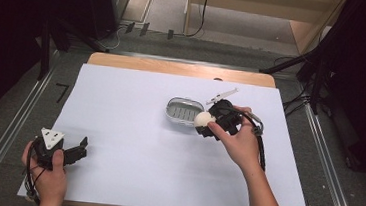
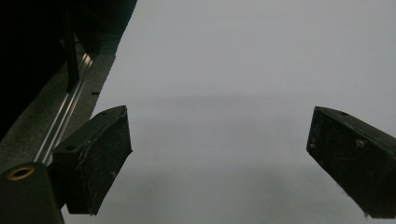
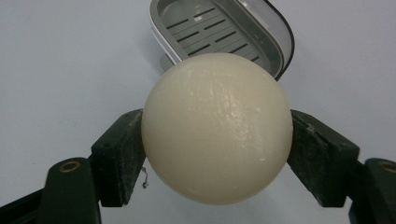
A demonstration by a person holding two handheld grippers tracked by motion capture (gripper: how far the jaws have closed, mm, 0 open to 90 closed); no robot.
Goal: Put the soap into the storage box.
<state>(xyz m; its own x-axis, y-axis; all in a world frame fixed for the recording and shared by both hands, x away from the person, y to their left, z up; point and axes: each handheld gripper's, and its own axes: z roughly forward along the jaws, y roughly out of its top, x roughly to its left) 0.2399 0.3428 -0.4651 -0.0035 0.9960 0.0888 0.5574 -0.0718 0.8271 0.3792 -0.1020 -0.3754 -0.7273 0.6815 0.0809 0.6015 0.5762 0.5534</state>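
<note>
A cream-white round soap (image 3: pixel 217 127) is clamped between the two black jaws of my right gripper (image 3: pixel 217 154). In the high view that soap (image 1: pixel 202 119) hangs at the right rim of a grey slotted soap dish (image 1: pixel 184 111), with my right gripper (image 1: pixel 204 121) in a hand just to the right of it. The dish (image 3: pixel 224 35) lies straight behind the soap in the right gripper view. My left gripper (image 1: pixel 83 148) rests at the table's near left corner, open, and its jaws stand wide apart over bare white surface (image 2: pixel 219 140).
The white sheet (image 1: pixel 132 148) covers most of the wooden table (image 1: pixel 174 67). A metal rail (image 1: pixel 7 133) runs along the left side and another along the right. Dark stands and cables sit beyond the right edge (image 1: pixel 318 79).
</note>
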